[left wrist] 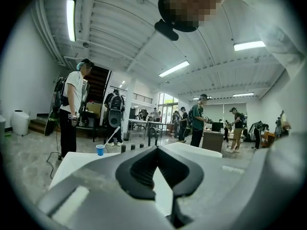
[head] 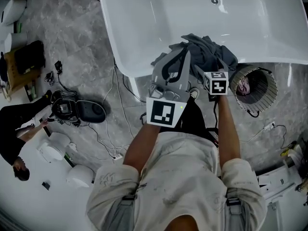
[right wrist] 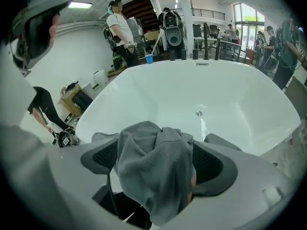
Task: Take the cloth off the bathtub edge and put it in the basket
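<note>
Since the grey cloth (right wrist: 156, 176) is heaped on the near edge of the bathtub (right wrist: 206, 99), the right tongs (right wrist: 158, 145) are tipped down over it. Their jaws are spread wide, straddling the bundle rather than squeezing it, as far as I can judge. The cloth fills the gap between them. The left tongs (left wrist: 156, 150) are clenched on nothing and held aside. The basket (head: 270, 78) stands on the floor just beside the tub.
</note>
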`<state>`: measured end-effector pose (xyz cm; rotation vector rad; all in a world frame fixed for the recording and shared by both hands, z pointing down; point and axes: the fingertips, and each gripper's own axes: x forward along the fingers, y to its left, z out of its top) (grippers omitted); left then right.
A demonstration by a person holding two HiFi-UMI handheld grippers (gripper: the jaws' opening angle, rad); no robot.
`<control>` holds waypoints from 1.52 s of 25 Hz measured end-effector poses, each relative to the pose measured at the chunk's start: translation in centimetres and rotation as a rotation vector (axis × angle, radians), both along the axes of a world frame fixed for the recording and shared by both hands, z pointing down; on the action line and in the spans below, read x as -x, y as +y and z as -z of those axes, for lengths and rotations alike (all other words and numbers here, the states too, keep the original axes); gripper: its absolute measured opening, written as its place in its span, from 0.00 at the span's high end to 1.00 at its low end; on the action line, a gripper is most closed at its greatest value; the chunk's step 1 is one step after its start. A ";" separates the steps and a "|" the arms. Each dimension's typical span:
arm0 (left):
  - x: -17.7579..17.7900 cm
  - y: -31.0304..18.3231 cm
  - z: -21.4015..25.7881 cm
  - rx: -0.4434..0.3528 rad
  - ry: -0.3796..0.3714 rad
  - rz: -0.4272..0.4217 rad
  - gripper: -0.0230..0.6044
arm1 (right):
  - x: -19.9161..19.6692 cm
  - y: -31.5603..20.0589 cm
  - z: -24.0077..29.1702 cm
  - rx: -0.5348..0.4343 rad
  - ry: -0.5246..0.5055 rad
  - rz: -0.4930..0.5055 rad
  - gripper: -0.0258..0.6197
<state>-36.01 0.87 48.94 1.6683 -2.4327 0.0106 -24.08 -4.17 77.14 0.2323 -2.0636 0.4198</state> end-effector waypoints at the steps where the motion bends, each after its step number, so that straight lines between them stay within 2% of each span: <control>1: 0.2 -0.1 -0.2 0.000 0.004 0.001 0.97 | 0.0 0.0 -0.5 0.004 0.014 0.003 0.19; 9: 0.8 -0.4 -1.0 0.004 0.026 -0.002 0.97 | -0.1 0.1 -3.0 -0.012 0.115 0.057 0.12; 17: 1.4 -0.7 -1.5 0.001 0.039 0.010 0.97 | -0.3 0.1 -5.4 -0.119 0.224 0.204 0.12; 19: 1.5 -0.7 -1.5 0.005 0.039 0.009 0.97 | -0.3 0.0 -5.7 -0.115 0.238 0.231 0.13; 24: 1.7 -0.5 -1.9 0.013 0.044 0.021 0.97 | -0.3 0.2 -5.4 -0.103 0.237 0.296 0.27; 31: 1.2 -0.6 -1.7 0.004 0.047 0.018 0.97 | -0.3 0.5 -4.7 -0.173 0.222 0.318 0.60; 34: 0.8 -0.8 -1.5 0.002 0.044 0.010 0.97 | -0.2 0.5 -4.5 -0.161 0.223 0.299 0.67; 38: 0.6 -0.9 -0.6 -0.004 0.036 0.003 0.97 | -0.2 0.7 -3.9 -0.099 0.198 0.219 0.74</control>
